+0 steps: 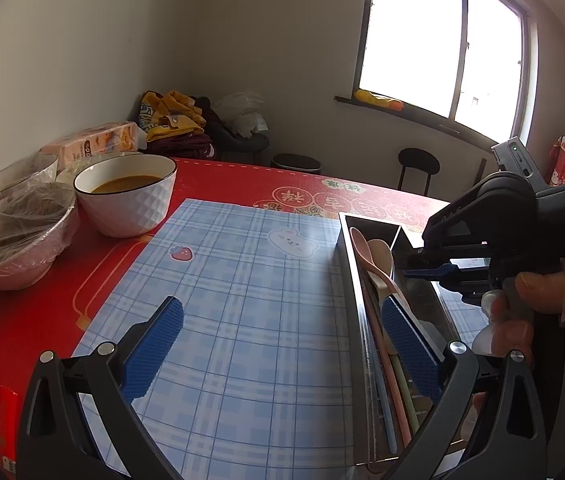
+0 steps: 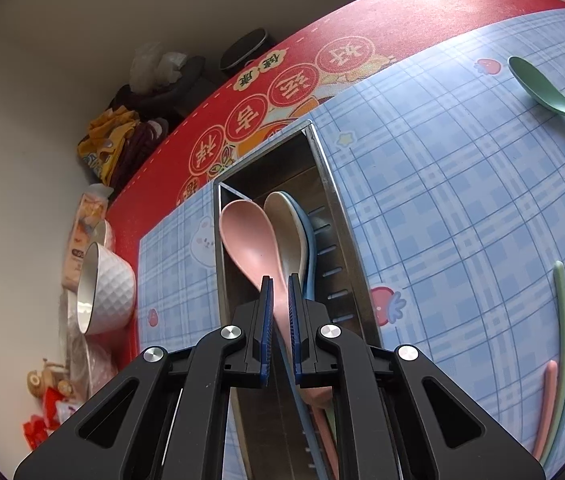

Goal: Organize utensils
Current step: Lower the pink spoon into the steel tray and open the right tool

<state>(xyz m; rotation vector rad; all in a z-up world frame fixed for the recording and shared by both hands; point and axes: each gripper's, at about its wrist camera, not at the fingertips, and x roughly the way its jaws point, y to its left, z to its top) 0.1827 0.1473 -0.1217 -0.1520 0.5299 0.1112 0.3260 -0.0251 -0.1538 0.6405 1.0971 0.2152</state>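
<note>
Left wrist view: the left gripper (image 1: 282,344) hangs with fingers wide apart over the plaid mat (image 1: 242,280), beside the steel tray (image 1: 356,280). Right wrist view: the right gripper (image 2: 280,312) is clamped on the pink spoon (image 2: 248,240) – its bowl lies in the tray; a green spoon (image 2: 542,88) lies on the mat

Daylight is coming in through the window (image 1: 442,44), which is burning out to pure white. The wall (image 1: 82,60) beside it is staying dim. The blue checked mat (image 2: 462,208) is looking evenly lit and sharp. Both views are bending strongly, with edges darkening to black.
</note>
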